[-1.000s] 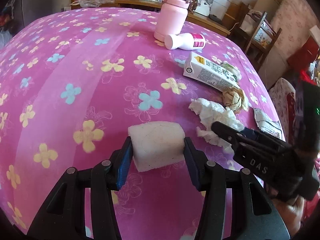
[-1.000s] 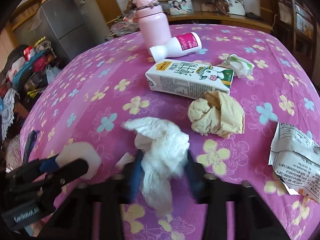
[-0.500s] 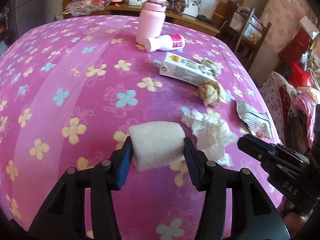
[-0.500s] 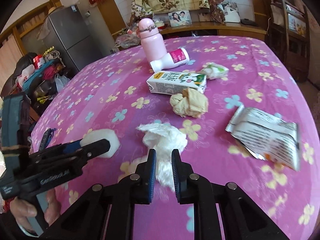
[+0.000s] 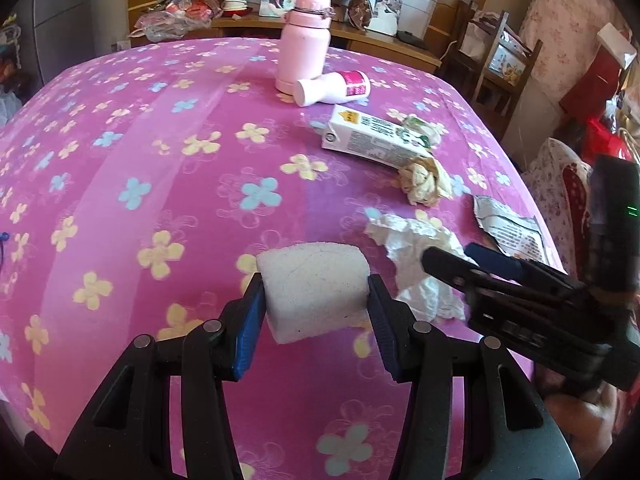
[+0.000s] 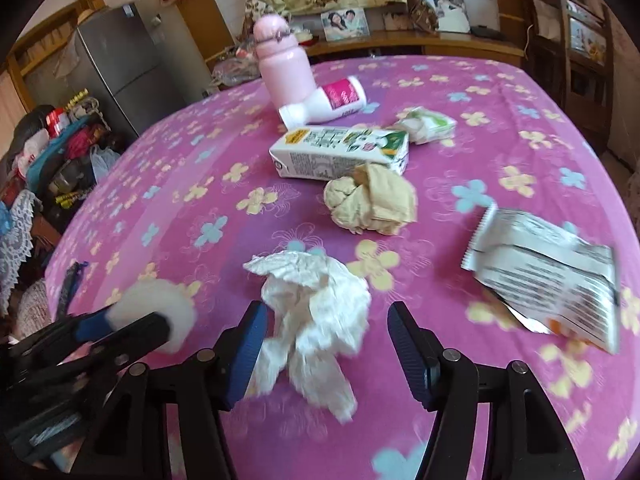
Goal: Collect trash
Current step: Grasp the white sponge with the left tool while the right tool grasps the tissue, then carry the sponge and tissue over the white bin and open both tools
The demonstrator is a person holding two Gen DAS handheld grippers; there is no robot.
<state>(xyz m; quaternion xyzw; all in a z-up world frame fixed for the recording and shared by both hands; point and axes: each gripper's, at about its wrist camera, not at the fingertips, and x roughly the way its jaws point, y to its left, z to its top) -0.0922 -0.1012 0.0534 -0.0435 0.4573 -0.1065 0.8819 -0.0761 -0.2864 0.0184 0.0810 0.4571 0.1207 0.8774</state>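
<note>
Worktop (image 5: 120, 168) w/ pink flowered cloth, seen from both my wrist cams. Counting what I've got on it: 1 pink flask (image 5: 304, 40) standing upright at the far side, 1 small white bottle (image 5: 332, 88) w/ pink label lying on its side, touching the flask's base. 1 milk carton (image 6: 340, 152) lying flat, nearer to me. 1 small green-and-white packet (image 6: 428, 124) just behind the carton's far end. 1 beige crumpled wad (image 6: 372, 200) just in front of the carton, touching or nearly so, can't tell which. 1 torn silver wrapper (image 6: 540, 268) w/ printed text, off to the right near the worktop edge. 1 white crumpled tissue (image 6: 316, 308) closest to me.

Left claw (image 5: 316, 300): part open, both blue pads pressed on 1 white foam block (image 5: 316, 288), held firm, lifted clear of the cloth as far as I can see. In the right cam the same block shows as a round white shape at lower left.

Right claw (image 6: 328, 344): jaws opening right now, tissue sits between them. Left pad looks to brush the tissue's edge; right pad stands apart from it w/ a clear gap. Tissue lies on the cloth, not gripped. Frame's a bit blurred there.

So 2 claws, 1 carrying trash, 1 w/ nothing in its grip; 5 trash items + the flask and bottle on the worktop.
</note>
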